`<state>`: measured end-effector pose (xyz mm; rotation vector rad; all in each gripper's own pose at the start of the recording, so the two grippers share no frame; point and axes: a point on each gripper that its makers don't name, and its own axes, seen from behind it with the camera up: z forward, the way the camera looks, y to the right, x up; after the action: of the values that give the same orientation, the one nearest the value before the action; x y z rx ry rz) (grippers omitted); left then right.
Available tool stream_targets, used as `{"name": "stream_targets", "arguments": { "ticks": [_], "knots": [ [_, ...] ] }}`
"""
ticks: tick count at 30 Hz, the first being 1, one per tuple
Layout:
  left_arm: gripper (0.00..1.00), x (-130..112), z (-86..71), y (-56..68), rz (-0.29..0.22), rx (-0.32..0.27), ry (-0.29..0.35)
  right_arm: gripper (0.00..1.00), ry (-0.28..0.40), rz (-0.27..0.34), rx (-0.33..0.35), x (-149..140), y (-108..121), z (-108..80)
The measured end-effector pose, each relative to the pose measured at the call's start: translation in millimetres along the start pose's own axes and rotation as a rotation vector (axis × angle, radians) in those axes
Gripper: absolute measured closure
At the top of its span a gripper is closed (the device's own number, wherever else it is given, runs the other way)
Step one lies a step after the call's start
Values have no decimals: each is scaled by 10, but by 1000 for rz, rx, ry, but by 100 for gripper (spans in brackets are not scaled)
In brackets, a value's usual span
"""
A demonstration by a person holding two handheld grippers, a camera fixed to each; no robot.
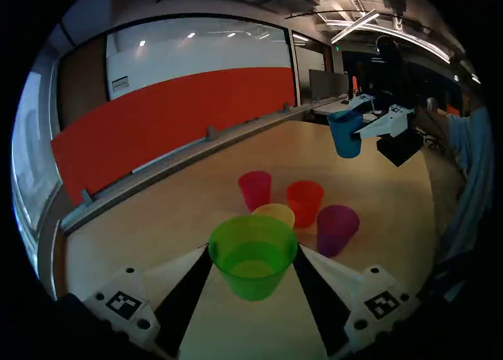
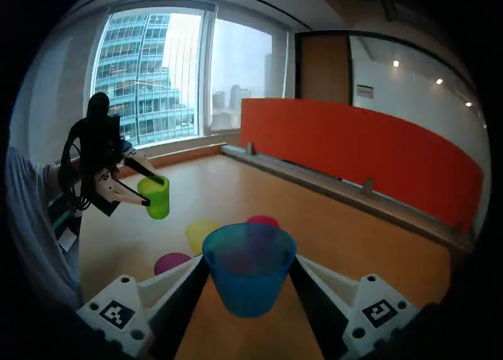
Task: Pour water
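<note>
The green cup (image 1: pixel 253 259) hides most of the yellow cup (image 1: pixel 279 213) behind it.

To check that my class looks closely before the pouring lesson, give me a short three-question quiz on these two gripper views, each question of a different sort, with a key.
1. True or false: the green cup stands on the table.
2. How many cups stand on the table? A two, B four, C six.
3. Fill in: the right gripper is shut on the ___ cup.
Key: 1 false, the left gripper holds it in the air; 2 B (pink, orange, yellow, purple); 3 blue cup.
</note>
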<state>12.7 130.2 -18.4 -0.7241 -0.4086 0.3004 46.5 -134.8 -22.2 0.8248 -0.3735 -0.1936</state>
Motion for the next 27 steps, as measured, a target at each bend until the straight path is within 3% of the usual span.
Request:
{"name": "stream_targets", "arguments": {
  "ticks": [13, 27],
  "knots": [
    [13, -400, 233, 56, -2, -46, -101, 11, -102, 23, 23, -516, -59, 168],
    [13, -636, 406, 53, -29, -67, -137, 11, -146, 31, 37, -710, -109, 268]
  ]
}}
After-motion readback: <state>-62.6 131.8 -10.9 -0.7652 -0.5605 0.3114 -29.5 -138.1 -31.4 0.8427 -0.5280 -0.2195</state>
